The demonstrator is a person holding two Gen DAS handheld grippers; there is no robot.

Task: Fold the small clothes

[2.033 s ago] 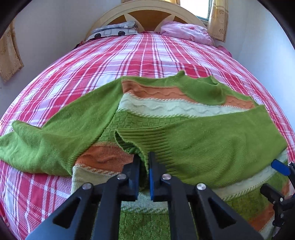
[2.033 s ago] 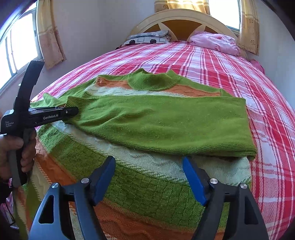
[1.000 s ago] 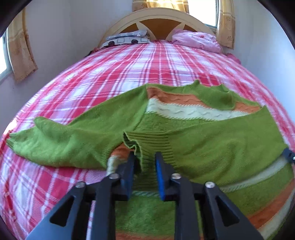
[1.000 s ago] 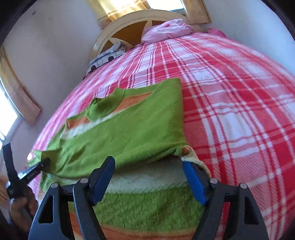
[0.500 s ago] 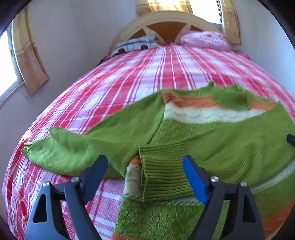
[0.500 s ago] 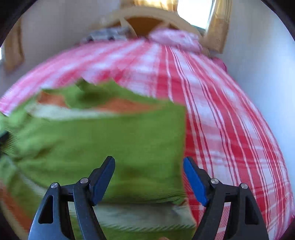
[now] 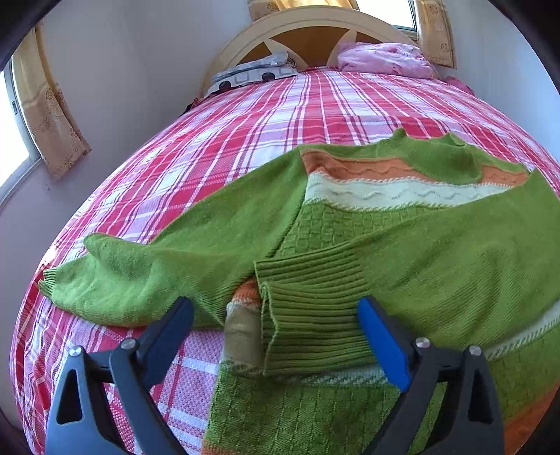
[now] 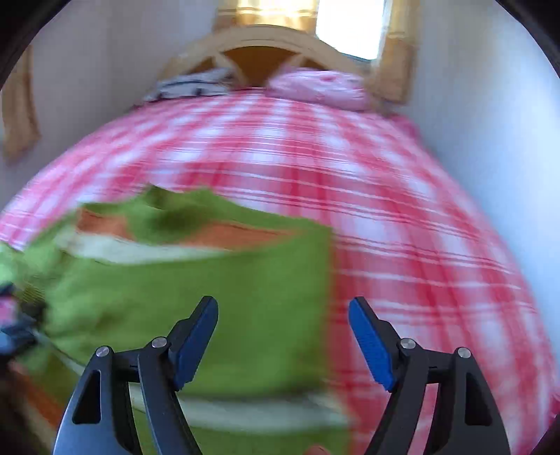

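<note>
Opening, the left gripper [image 7: 276,322] jaws straddle the sweater [image 7: 437,252] cuff [image 7: 311,308].

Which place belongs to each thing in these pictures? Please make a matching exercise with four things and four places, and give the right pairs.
Things:
1. ribbed cuff
2. pink pillow
3. unfolded sleeve
4. grey patterned pillow

Places:
A. at the headboard, on the picture's right side
B. spread out on the plaid bedsheet, left of the sweater's body
C. between the opening jaws of the left tool, resting on the sweater
D. at the headboard, on the picture's left side

Pairs: 1-C, 2-A, 3-B, 4-D
</note>
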